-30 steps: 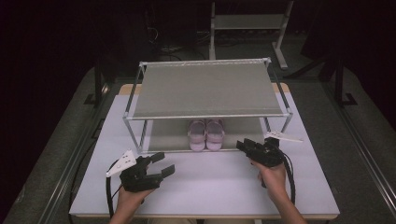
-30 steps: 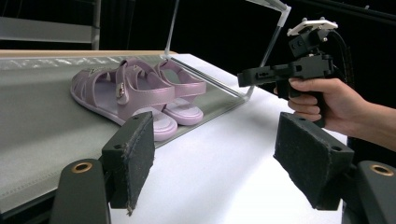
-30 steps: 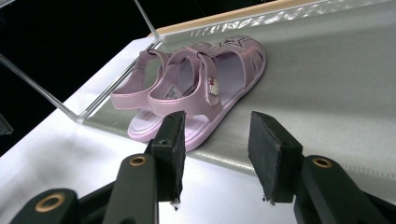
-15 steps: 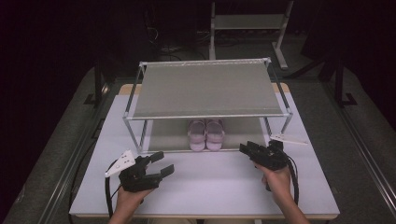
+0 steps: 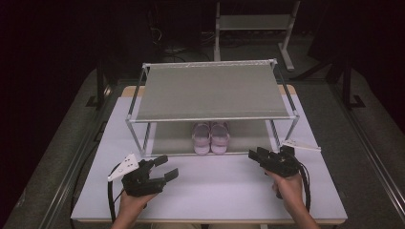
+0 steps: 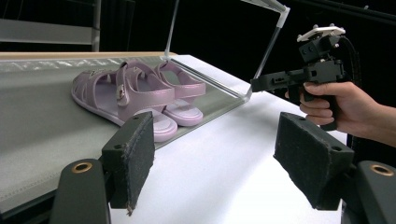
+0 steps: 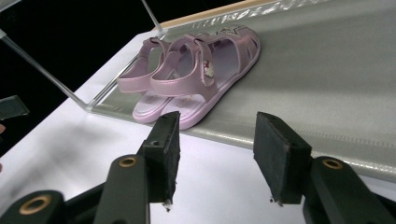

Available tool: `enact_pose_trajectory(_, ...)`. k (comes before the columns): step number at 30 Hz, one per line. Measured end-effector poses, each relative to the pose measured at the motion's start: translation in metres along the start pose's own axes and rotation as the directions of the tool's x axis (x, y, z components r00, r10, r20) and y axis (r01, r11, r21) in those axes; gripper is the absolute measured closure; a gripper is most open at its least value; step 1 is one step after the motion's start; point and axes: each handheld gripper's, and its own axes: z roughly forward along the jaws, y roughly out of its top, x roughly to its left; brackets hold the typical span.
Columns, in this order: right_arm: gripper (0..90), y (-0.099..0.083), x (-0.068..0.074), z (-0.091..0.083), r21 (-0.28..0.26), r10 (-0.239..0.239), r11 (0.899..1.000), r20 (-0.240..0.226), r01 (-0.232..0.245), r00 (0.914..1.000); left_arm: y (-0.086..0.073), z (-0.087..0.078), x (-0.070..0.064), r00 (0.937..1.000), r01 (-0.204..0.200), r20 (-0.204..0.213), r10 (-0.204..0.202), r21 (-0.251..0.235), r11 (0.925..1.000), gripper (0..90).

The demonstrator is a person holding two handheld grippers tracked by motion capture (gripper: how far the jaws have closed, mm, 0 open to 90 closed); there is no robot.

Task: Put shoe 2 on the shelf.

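1. Your left gripper (image 5: pixel 165 168) sits low over the white surface (image 5: pixel 215 186), near its front left; its fingers (image 6: pixel 133 158) are spread wide with nothing between them; they aim toward the rack's lower shelf.
2. Your right gripper (image 5: pixel 255 156) is held over the surface at the front right, just ahead of the rack's right front leg; its fingers (image 7: pixel 163 151) stand apart, released, holding nothing; from the left gripper view you can see your right hand (image 6: pixel 334 105) wrapped around that gripper's handle.
3. The pair of lilac sandals (image 5: pixel 210 137) rests side by side on the lower shelf (image 5: pixel 167 138) of the metal rack (image 5: pixel 210 90), at its front edge and about mid-width; the soles overhang the shelf lip slightly toward you; the straps are upright.
4. The sandals lie between your two grippers and farther back; neither gripper touches them; in the right gripper view they sit just beyond and left of the finger gap.
5. The rack's top shelf (image 5: pixel 210 93) is bare grey mesh.
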Motion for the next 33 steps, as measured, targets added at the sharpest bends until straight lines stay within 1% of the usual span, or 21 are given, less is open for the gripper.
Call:
enact_pose_trajectory(10,46.9,-0.003,0.001,-0.007,0.014,-0.030,0.999,-0.012,0.030,0.9995,0.000,0.000,0.000,1.0000,0.000,0.001,0.000,0.000,1.0000,28.4)
enact_pose_trajectory(25,45.2,-0.011,-0.004,-0.020,0.014,-0.032,0.999,-0.015,0.032,0.9994,0.000,0.001,0.000,1.0000,-0.002,-0.001,0.002,0.001,1.0000,28.4)
enact_pose_trajectory(29,42.7,-0.012,-0.005,-0.022,0.010,-0.037,0.999,-0.013,0.037,0.9992,-0.001,0.001,0.000,1.0000,-0.001,-0.001,0.001,0.002,1.0000,28.4)
enact_pose_trajectory(33,42.1,-0.012,-0.005,-0.025,0.011,-0.039,0.999,-0.012,0.039,0.9992,0.000,0.000,0.000,1.0000,-0.001,-0.002,0.001,0.000,1.0000,28.4)
